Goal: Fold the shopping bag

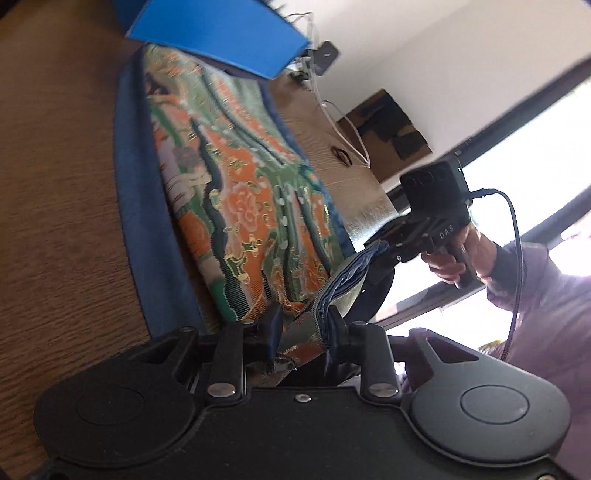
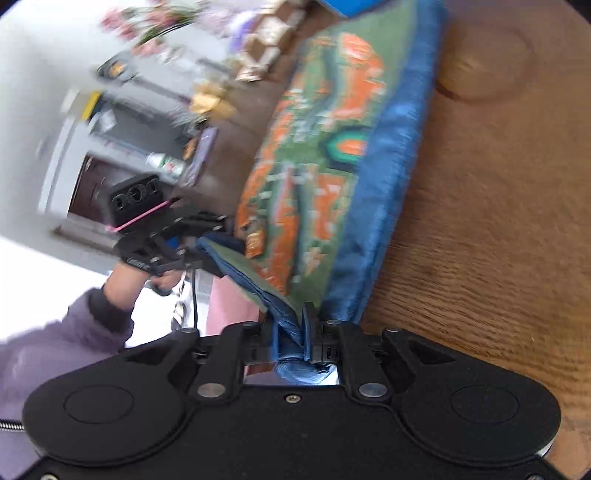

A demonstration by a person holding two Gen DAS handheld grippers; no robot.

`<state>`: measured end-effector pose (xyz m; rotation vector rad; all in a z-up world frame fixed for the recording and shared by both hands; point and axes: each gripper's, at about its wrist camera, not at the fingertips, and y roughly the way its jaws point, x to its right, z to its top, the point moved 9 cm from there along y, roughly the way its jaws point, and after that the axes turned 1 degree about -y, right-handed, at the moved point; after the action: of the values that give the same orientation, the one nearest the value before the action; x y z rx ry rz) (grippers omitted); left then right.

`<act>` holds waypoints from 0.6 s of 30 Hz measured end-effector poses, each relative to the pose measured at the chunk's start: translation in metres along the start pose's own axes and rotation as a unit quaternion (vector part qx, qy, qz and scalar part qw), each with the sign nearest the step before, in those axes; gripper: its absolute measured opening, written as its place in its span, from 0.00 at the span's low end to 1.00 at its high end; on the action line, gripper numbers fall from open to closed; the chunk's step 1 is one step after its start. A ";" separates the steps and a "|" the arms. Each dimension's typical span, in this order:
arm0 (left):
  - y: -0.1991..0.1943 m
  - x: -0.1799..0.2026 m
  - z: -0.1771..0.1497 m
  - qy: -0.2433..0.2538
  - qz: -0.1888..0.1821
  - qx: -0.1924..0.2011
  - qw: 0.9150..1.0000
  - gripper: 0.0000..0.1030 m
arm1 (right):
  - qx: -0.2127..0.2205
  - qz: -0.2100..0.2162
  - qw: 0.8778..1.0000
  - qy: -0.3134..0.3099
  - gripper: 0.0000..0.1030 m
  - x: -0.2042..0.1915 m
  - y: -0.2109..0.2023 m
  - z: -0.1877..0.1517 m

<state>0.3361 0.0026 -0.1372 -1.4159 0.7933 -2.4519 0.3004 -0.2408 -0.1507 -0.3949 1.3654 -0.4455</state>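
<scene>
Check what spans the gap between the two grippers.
A bunched blue edge of the shopping bag runs from the left gripper to the right gripper; both wrist views show it.

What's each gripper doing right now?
Left gripper: closed on the near edge of the shopping bag.
Right gripper: closed on bunched blue fabric at the same bag's edge.

The shopping bag [image 1: 236,177] lies on the table [image 1: 55,184], a box [image 1: 221,33] behind it.
</scene>
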 end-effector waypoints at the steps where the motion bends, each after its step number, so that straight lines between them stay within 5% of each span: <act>1: 0.002 -0.001 0.002 -0.005 0.000 -0.002 1.000 0.25 | 0.006 -0.009 1.000 -0.014 0.19 -0.002 -0.003 -0.003; 3: 0.005 -0.002 0.005 -0.013 0.001 -0.005 1.000 0.24 | 0.023 -0.043 0.996 -0.071 0.26 -0.012 -0.012 -0.007; 5: 0.003 -0.005 0.005 -0.023 0.001 -0.010 1.000 0.24 | 0.057 -0.108 0.978 -0.172 0.36 -0.030 -0.024 -0.013; 8: 0.005 -0.008 0.007 -0.035 0.001 -0.017 0.999 0.24 | 0.126 -0.187 0.916 -0.331 0.43 -0.067 -0.048 -0.030; 9: 0.006 -0.008 0.008 -0.039 0.001 -0.019 0.999 0.24 | 0.162 -0.215 0.877 -0.399 0.43 -0.087 -0.056 -0.043; 10: 0.006 -0.009 0.008 -0.044 0.000 -0.021 0.999 0.24 | 0.170 -0.217 0.867 -0.416 0.43 -0.092 -0.058 -0.047; 13: 0.006 -0.010 0.010 -0.053 -0.002 -0.025 0.998 0.24 | 0.157 -0.238 0.781 -0.556 0.41 -0.122 -0.028 -0.078; 14: 0.006 -0.010 0.010 -0.052 -0.001 -0.025 0.998 0.24 | 0.139 -0.247 0.764 -0.579 0.41 -0.121 -0.016 -0.080; 17: 0.007 -0.009 0.011 -0.051 0.001 -0.024 0.998 0.24 | 0.112 -0.267 0.744 -0.602 0.39 -0.107 0.012 -0.072; 18: 0.007 -0.007 0.011 -0.052 0.001 -0.023 0.998 0.24 | 0.107 -0.261 0.757 -0.590 0.29 -0.103 0.016 -0.066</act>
<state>0.3482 -0.0046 -0.1419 -1.5437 0.8334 -2.3506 0.2215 -0.1740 -0.0834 -0.7039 -0.0667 -0.6356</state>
